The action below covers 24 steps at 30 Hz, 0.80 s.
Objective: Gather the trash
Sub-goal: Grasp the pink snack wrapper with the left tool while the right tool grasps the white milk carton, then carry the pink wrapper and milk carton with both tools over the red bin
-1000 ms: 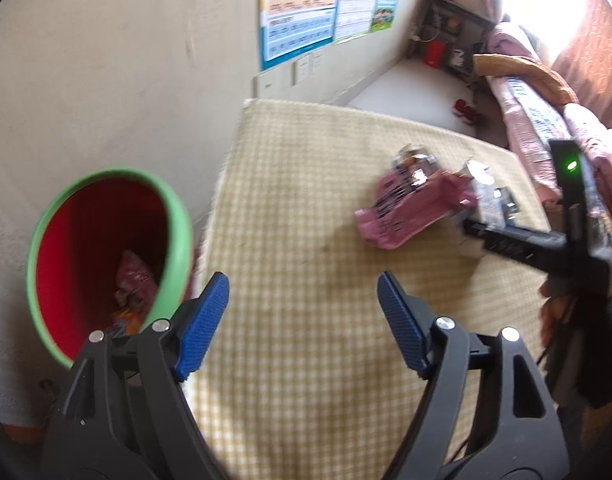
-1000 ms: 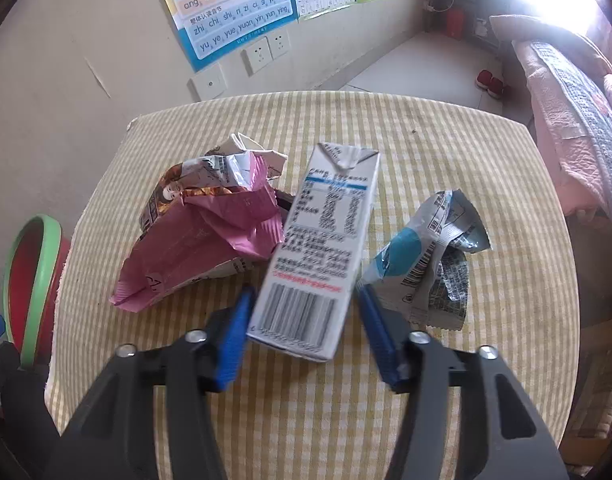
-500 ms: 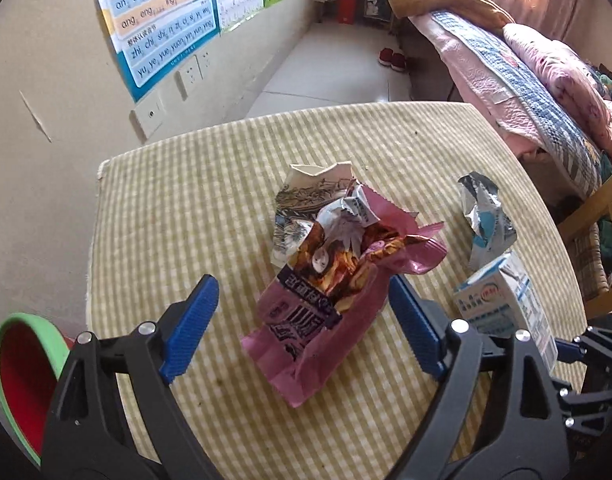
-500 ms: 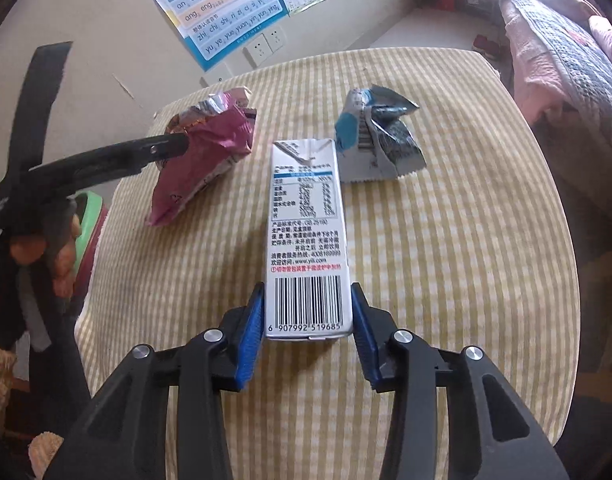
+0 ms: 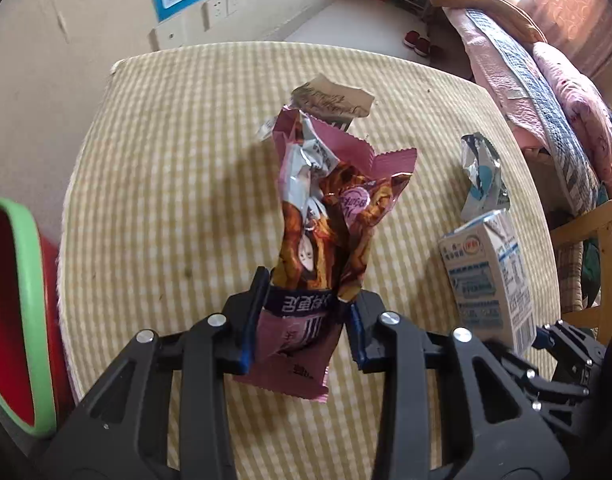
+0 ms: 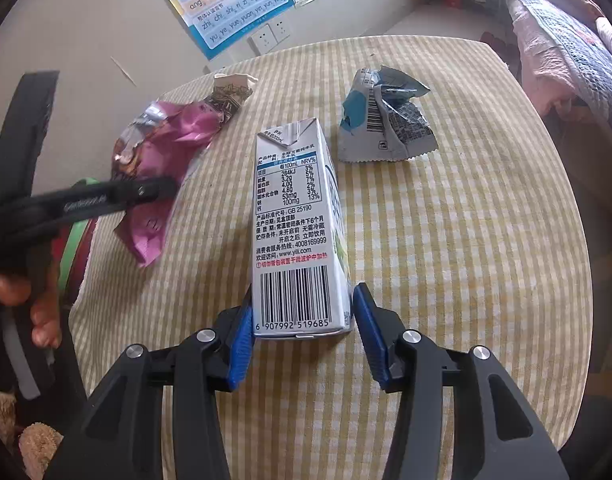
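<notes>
A crumpled pink snack wrapper (image 5: 326, 220) rises from the checked tablecloth (image 5: 166, 140). My left gripper (image 5: 302, 320) is closing on its lower end, and both pads pinch it. A white milk carton (image 6: 294, 220) lies lengthwise between the fingers of my right gripper (image 6: 302, 320), whose jaws are opening. Its left pad touches the carton and a thin gap shows at the right pad. In the right wrist view, the left gripper's fingers (image 6: 106, 200) reach over the pink wrapper (image 6: 166, 140). The carton (image 5: 486, 272) also shows at the right of the left wrist view.
A crumpled blue and silver wrapper (image 6: 386, 128) and a torn brown paper scrap (image 5: 334, 98) lie farther back. A red bin with a green rim (image 5: 26, 300) stands off the table's left edge. Right of the table are a bed (image 5: 546, 80) and a wooden chair (image 5: 598, 240).
My left gripper swung from the bin to the pink wrapper, came down and closed on it. My right gripper pulled the carton toward the near edge, then loosened.
</notes>
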Tool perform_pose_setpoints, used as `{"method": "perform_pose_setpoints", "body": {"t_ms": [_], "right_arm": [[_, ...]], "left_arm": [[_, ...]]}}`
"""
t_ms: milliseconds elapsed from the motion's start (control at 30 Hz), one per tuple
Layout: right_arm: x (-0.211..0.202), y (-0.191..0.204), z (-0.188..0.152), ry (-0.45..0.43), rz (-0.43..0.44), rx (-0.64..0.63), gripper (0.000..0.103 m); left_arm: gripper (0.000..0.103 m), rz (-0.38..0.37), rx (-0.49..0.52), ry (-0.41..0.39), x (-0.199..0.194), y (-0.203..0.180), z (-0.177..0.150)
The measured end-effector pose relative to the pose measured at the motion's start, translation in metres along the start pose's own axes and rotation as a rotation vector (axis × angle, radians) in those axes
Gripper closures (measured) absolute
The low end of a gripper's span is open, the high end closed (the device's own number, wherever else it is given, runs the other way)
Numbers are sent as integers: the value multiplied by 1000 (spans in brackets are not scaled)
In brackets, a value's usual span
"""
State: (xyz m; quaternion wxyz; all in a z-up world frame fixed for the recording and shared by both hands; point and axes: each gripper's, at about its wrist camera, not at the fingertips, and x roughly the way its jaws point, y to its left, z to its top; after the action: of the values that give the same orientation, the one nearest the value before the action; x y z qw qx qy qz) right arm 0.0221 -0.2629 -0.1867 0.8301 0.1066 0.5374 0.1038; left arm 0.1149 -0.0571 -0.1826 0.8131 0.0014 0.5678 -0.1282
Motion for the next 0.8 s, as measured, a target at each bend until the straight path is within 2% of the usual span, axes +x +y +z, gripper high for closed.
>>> {"method": "perform_pose_setpoints", "body": {"t_ms": [167, 267, 433, 800], "right_arm": [[6, 2, -2, 17, -21, -10, 57], [11, 6, -3, 17, -46, -22, 58], [9, 18, -1, 14, -35, -49, 61], [-3, 32, 0, -8, -31, -74, 62]], "left_arm": [[69, 25, -61, -28, -28, 8, -48], [69, 36, -78, -46, -38, 9, -65], [68, 38, -74, -84, -47, 9, -64], [68, 29, -102, -82, -45, 15, -68]]}}
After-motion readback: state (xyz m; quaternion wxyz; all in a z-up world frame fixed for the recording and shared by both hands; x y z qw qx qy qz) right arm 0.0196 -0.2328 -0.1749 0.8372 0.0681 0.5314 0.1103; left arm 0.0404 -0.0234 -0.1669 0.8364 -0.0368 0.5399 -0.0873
